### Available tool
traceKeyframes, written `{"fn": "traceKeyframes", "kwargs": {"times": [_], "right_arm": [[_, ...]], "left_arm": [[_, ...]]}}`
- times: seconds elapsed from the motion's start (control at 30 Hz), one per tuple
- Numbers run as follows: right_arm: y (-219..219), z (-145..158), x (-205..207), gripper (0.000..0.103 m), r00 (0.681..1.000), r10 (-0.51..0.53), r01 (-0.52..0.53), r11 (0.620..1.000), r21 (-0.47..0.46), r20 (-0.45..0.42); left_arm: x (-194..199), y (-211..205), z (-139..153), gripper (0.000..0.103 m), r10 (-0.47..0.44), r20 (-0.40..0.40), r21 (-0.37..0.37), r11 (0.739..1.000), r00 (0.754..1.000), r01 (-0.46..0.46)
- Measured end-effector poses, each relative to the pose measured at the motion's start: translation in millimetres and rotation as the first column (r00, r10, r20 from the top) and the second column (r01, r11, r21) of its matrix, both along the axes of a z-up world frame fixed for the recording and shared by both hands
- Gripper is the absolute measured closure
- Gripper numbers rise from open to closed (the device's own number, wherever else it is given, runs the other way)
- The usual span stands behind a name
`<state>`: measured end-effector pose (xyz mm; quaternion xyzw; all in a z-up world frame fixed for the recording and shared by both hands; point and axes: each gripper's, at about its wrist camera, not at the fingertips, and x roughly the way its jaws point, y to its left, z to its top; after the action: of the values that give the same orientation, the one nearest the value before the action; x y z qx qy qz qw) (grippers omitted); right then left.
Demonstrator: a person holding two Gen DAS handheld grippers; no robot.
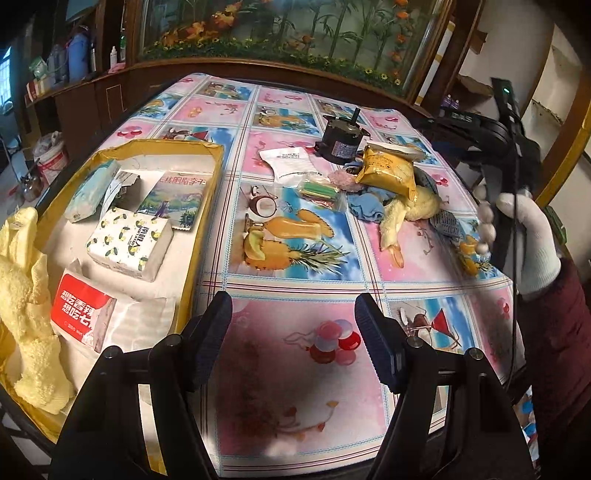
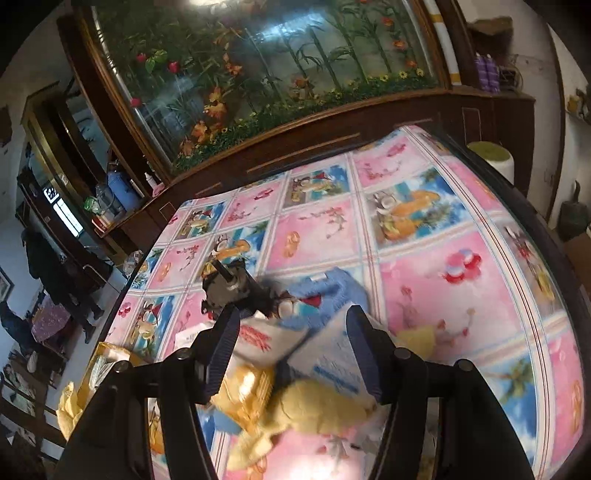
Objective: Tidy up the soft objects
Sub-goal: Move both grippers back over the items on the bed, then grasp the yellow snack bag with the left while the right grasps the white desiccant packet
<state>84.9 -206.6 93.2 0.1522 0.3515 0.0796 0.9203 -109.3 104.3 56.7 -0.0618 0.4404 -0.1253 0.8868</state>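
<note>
**Black claws, white glove, maroon sleeve**

The left claw (image 1: 293, 314) has two matte black plastic arms tipped with dark blue ribbed pads (image 1: 373, 332), each arm carrying round silver-ringed screw bosses. The right claw (image 2: 290, 332) is built alike. The right hand (image 1: 532, 240) wears a white knitted glove below a dark maroon padded sleeve (image 1: 565, 332), with a thin black cable (image 1: 515, 258) running past it.

Right tool (image 2: 291, 328), fingers apart, above yellow plush toy (image 2: 317, 406).

A black motor (image 1: 340, 142) stands on the fruit-print desk (image 1: 295, 258); behind it stretches a planted glass tank (image 1: 288, 33).
</note>
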Motion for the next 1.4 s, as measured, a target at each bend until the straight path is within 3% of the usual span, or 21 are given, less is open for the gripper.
{"fn": "traceKeyframes", "kwargs": {"times": [0.07,0.13,0.2,0.27,0.37,0.43,0.5,0.57,0.63,0.73,0.9,1.03,1.2,1.4], "right_arm": [[26,-1,23,0.043,1.000,0.028,-0.030,0.992,-0.121,-0.013],[49,-14,41,0.043,0.991,0.094,-0.109,0.979,-0.174,-0.093],[66,-28,41,0.043,0.964,0.205,-0.229,0.964,-0.136,-0.167],[82,-32,22,0.043,0.932,0.319,-0.342,0.932,-0.120,-0.172],[93,-34,-13,0.043,0.865,0.467,-0.482,0.875,-0.047,-0.186],[95,-41,-33,0.043,0.791,0.567,-0.568,0.820,0.068,-0.230],[91,-41,-49,0.043,0.758,0.607,-0.604,0.792,0.095,-0.238],[76,-34,-66,0.043,0.785,0.585,-0.581,0.810,0.083,-0.206],[55,-25,-75,0.043,0.833,0.528,-0.520,0.849,0.093,-0.166],[32,-17,-80,0.043,0.902,0.412,-0.412,0.911,0.024,-0.129],[-1,-15,-81,0.043,0.961,0.260,-0.261,0.965,-0.001,-0.097],[-31,-16,-83,0.043,0.984,0.160,-0.161,0.987,-0.009,-0.080],[-56,-23,-77,0.040,0.990,0.096,-0.096,0.995,0.002,-0.099],[-46,-30,-45,0.039,0.987,0.109,-0.115,0.992,-0.049,-0.116]], "left_arm": [[-2,0,0,0.033,-0.005,-0.002,0.001,1.000,1.000,0.005],[-4,1,1,0.033,-0.008,0.002,0.009,1.000,1.000,0.008],[-5,5,2,0.033,-0.011,0.013,0.014,1.000,1.000,0.010],[-4,8,1,0.033,-0.008,0.015,0.017,1.000,1.000,0.008],[-1,7,-3,0.033,-0.013,0.004,0.006,1.000,1.000,0.013],[-1,3,-6,0.033,-0.029,-0.005,0.002,1.000,1.000,0.029],[-2,-2,-8,0.033,-0.050,-0.012,0.002,0.999,0.999,0.050],[-3,-7,-9,0.033,-0.073,-0.011,0.008,0.997,0.997,0.073],[-2,-12,-8,0.033,-0.086,-0.015,0.006,0.996,0.996,0.086],[3,-19,-8,0.033,-0.105,-0.030,-0.025,0.994,0.994,0.104],[13,-33,-9,0.033,-0.131,-0.016,-0.017,0.991,0.991,0.130],[28,-36,-11,0.033,-0.117,-0.045,-0.051,0.992,0.992,0.115],[44,-40,-28,0.033,-0.098,-0.154,-0.172,0.982,0.983,0.071],[53,-60,-34,0.033,-0.086,-0.144,-0.120,0.990,0.986,0.069]]}}
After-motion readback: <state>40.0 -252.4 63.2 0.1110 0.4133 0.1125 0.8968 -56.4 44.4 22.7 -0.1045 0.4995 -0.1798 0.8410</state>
